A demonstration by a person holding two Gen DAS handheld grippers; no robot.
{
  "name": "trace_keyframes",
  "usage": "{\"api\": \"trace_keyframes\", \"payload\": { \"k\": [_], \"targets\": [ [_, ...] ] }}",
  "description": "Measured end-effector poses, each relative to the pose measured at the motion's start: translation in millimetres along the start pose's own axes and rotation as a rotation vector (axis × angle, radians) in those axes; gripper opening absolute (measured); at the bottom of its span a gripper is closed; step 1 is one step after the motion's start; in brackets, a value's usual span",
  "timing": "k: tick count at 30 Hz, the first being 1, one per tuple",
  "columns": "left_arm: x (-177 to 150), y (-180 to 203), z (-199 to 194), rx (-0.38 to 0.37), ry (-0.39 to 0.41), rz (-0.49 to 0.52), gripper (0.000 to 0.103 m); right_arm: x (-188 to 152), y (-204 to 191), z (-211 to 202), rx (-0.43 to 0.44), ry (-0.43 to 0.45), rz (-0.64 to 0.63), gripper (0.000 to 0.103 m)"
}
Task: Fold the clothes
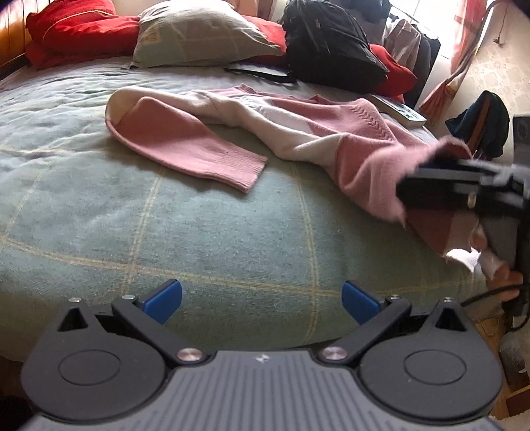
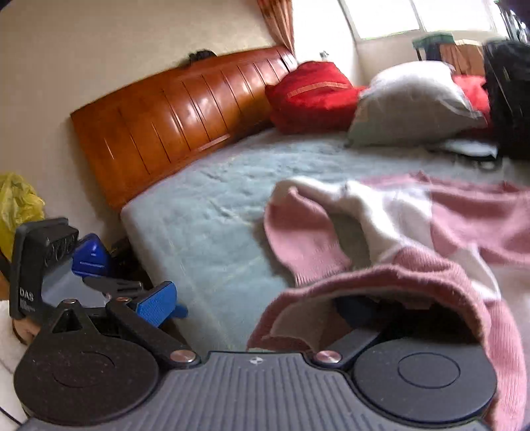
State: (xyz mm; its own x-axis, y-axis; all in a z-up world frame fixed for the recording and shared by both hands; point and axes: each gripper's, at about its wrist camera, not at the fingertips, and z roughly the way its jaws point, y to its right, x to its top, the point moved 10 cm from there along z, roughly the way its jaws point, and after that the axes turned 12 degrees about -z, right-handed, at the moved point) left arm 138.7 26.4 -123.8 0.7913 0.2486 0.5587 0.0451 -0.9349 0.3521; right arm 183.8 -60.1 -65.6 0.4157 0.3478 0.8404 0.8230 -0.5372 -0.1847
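Observation:
A pink and cream knitted sweater (image 1: 298,126) lies spread across the green checked blanket (image 1: 165,232) on the bed, one sleeve bent toward me. My left gripper (image 1: 261,301) is open and empty, low over the blanket's near edge. My right gripper (image 2: 255,308) is open; the sweater's hem (image 2: 414,281) is draped over its right finger, and its left blue finger (image 2: 155,303) is bare. In the left wrist view the right gripper (image 1: 457,185) shows at the right edge with sweater cloth hanging over it. The left gripper (image 2: 89,255) shows at the lower left of the right wrist view.
Red pillows (image 1: 76,30) and a grey pillow (image 1: 198,36) lie at the head of the bed, by a black backpack (image 1: 328,43). A book (image 1: 400,111) lies near the bed's right edge. A wooden headboard (image 2: 179,116) and a yellow bag (image 2: 16,205) stand to the left.

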Motion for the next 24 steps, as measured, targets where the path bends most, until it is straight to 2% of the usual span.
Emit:
{"api": "trace_keyframes", "payload": {
  "k": [4, 10, 16, 24],
  "targets": [
    [-4, 4, 6, -0.005, -0.019, 0.011, 0.102, -38, 12, 4, -0.062, -0.084, 0.066, 0.103],
    [-8, 9, 9, -0.018, -0.026, 0.020, 0.102, -79, 37, 3, -0.227, -0.103, 0.145, 0.103],
    [-7, 2, 7, -0.003, -0.020, 0.005, 0.102, -63, 38, 20, -0.360, -0.016, 0.073, 0.103],
    [-2, -33, -8, 0.055, 0.016, -0.050, 0.102, -27, 8, 41, -0.334, 0.074, -0.029, 0.103]
  ]
}}
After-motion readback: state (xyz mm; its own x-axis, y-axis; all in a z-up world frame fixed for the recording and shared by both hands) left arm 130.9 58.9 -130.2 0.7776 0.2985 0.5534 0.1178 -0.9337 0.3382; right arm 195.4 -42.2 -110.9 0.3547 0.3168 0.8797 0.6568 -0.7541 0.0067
